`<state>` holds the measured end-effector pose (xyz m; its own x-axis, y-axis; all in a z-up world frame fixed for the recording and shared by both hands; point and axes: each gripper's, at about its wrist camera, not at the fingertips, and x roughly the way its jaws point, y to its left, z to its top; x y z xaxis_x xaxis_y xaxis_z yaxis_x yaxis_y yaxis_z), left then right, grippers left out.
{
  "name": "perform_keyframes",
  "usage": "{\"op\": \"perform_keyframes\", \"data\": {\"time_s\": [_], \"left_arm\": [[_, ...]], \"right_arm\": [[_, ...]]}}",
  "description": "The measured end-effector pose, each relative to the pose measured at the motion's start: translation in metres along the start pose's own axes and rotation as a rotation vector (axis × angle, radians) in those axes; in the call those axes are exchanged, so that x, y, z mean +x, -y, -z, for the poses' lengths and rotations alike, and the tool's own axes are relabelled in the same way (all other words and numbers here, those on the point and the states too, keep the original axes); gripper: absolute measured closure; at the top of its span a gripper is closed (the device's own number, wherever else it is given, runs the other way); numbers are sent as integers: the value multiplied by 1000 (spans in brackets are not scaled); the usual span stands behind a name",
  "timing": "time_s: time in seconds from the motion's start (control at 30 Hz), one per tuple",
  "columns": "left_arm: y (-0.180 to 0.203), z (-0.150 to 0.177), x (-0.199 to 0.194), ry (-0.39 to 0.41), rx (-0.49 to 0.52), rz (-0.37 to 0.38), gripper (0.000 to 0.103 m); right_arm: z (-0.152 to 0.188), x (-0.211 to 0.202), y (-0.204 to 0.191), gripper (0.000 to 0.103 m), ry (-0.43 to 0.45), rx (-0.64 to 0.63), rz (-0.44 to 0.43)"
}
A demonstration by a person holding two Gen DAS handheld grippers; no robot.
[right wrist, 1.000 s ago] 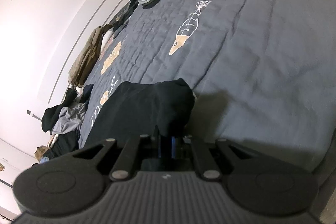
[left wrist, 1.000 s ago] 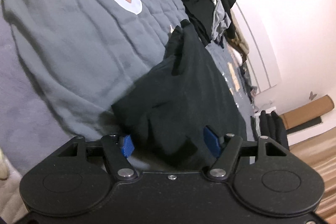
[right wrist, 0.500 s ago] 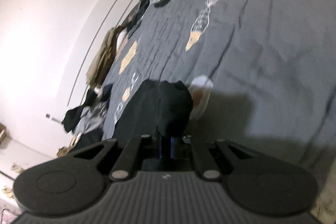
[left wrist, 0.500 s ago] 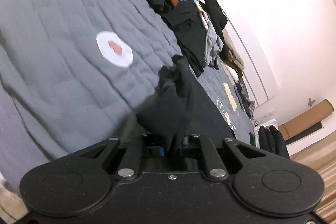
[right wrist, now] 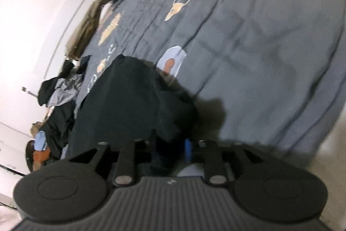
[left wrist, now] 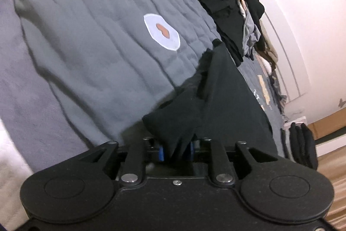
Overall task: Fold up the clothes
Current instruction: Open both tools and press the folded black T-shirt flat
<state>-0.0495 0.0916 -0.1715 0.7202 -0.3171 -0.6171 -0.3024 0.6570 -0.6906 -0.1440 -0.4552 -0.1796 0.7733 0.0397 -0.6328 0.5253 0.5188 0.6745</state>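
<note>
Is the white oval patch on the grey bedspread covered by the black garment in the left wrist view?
No, the white oval patch lies fully exposed, apart from the black garment.

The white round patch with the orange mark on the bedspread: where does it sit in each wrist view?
Left wrist: white patch upper centre, beyond and left of the black garment.
Right wrist: white patch centre, half hidden behind the garment's right edge.
Shared landmark: the clothes pile by the wall.

Black garment [left wrist: 218, 101] between opening left claw [left wrist: 176, 149]
</note>
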Motion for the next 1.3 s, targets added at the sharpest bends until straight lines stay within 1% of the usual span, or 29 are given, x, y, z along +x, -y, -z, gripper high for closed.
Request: {"op": "perform_keyframes", "data": {"time_s": [0.03, 0.07, 0.1, 0.13, 0.2, 0.23, 0.3, 0.37, 0.4, 0.43, 0.53, 0.57, 0.63, 0.7, 0.77, 0.8, 0.97, 1.03, 1.13, 1.3], "left_arm": [[3, -1, -5, 10, 17, -28, 65], [6, -3, -11, 23, 35, -56, 59], [8, -5, -18, 44, 56, -80, 49], [9, -8, -25, 67, 81, -98, 47], [18, -11, -37, 104, 152, -109, 47], [24, -13, -42, 121, 191, -110, 46], [36, -15, -51, 142, 270, -108, 46], [50, -11, -54, 142, 360, -98, 39], [58, -7, -56, 147, 410, -92, 32], [65, -2, -58, 150, 455, -86, 26], [85, 14, -60, 145, 591, -55, 22], [89, 20, -60, 140, 618, -41, 21], [96, 31, -55, 113, 658, -37, 12], [102, 41, -50, 93, 706, -41, 11], [108, 50, -48, 89, 750, -47, 8], [109, 54, -47, 83, 762, -46, 5], [110, 67, -42, 58, 794, -44, 4], [111, 71, -42, 56, 803, -42, 0], [113, 76, -43, 46, 822, -36, 0], [115, 86, -46, 47, 852, -65, 0]], "right_arm": [[-2, -5, -2, 69, 4, -17, 10], [-4, -10, -4, 67, 8, -33, 21], [-6, -16, -5, 65, 21, -59, 31], [-8, -23, -7, 65, 38, -88, 42], [-13, -34, -12, 65, 59, -163, 71], [-16, -38, -18, 65, 64, -222, 87], [-19, -45, -30, 65, 93, -348, 90], [-16, -49, -43, 65, 105, -436, 62], [-14, -51, -49, 65, 110, -478, 46], [-12, -51, -53, 64, 105, -500, 26], [-3, -44, -64, 64, 48, -532, -31], [2, -41, -68, 64, 34, -548, -36], [11, -35, -78, 64, 11, -584, -42], [19, -27, -86, 64, -16, -614, -22], [27, -25, -90, 64, -29, -630, -20], [31, -24, -92, 64, -33, -639, -21], [46, -27, -101, 63, -46, -702, -30], [51, -28, -103, 61, -51, -717, -31], [59, -28, -108, 56, -76, -748, -17], [69, -37, -117, 51, -86, -761, -24]]}}
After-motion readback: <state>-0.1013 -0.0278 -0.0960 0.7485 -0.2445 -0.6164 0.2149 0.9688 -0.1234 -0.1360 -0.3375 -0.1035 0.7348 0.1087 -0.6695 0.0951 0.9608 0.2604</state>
